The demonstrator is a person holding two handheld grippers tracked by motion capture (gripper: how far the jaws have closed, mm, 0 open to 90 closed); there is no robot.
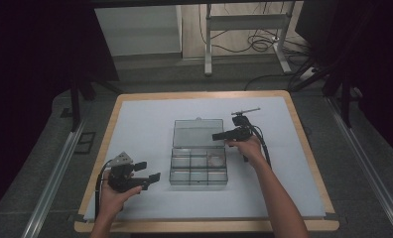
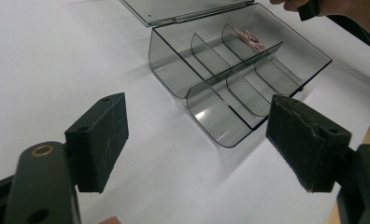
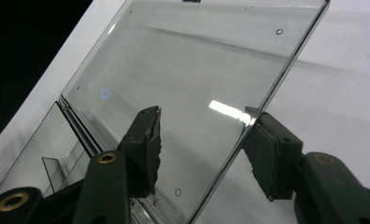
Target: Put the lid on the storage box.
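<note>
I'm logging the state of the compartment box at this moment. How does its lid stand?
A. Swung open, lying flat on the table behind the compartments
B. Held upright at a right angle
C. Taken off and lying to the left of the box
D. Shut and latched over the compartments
A: in the high view the lid lies flat beyond the open compartments, joined at the hinge, with the right tool at its right edge.

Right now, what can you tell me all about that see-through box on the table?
The box is smoky, clear plastic, sitting open in the middle of the white table sheet. Its lid lies flat behind it, joined by a hinge. Thin dividers split the inside into small compartments; one holds a few small pinkish pieces. The right gripper is at the lid's edge, fingers either side of it.
</note>
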